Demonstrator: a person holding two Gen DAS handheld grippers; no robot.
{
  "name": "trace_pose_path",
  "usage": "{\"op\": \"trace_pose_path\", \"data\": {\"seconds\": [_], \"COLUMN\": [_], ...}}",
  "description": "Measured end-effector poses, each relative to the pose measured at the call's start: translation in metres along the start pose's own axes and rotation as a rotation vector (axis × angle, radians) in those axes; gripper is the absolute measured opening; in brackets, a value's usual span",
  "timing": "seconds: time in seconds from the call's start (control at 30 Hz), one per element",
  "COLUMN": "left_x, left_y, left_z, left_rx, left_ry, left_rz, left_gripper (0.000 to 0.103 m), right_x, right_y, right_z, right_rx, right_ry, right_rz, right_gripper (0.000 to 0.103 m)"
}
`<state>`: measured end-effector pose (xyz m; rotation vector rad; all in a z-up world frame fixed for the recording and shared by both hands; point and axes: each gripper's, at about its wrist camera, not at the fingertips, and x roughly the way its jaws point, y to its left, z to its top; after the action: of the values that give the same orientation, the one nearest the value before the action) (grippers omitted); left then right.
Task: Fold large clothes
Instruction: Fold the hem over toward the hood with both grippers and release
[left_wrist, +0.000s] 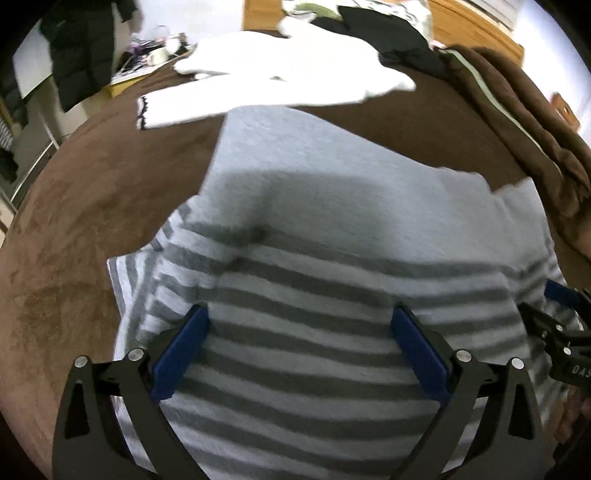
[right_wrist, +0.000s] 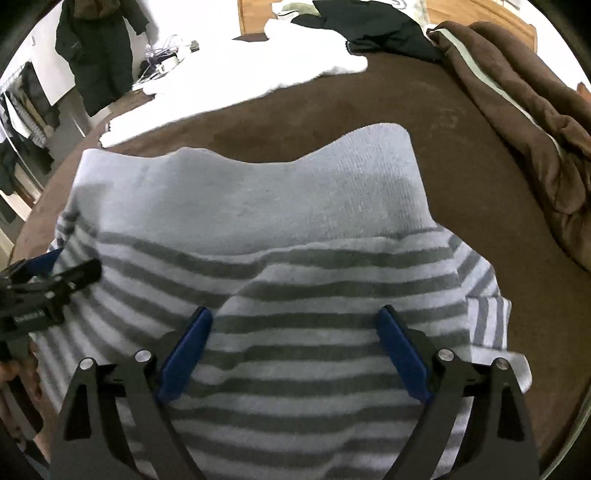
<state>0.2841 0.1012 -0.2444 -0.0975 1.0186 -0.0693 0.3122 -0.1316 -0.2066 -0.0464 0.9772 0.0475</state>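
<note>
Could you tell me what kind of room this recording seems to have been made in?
Most likely a bedroom at home: the striped sweater lies on a brown blanket that seems to cover a bed, a dark coat hangs by the wall, and other clothes are piled against wooden furniture.

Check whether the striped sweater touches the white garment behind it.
Apart. The right wrist view shows a band of bare brown blanket between the striped sweater and the white garment.

One striped sweater (left_wrist: 332, 350) – one white garment (left_wrist: 277, 85) – two grippers.
</note>
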Motion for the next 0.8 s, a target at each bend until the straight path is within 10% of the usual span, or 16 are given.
{"op": "trace_pose_path", "data": {"seconds": [0.8], "left_x": [0.017], "left_y": [0.002], "left_z": [-0.003], "left_rx": [0.055], "left_ry": [-0.108], "left_rz": [0.021], "left_gripper": [0.098], "right_x": [0.026], "right_y": [-0.026], "right_z": [0.003], "right_rx": [0.070], "right_ry": [-0.051], "right_rz": [-0.025], "right_gripper": [0.098]}}
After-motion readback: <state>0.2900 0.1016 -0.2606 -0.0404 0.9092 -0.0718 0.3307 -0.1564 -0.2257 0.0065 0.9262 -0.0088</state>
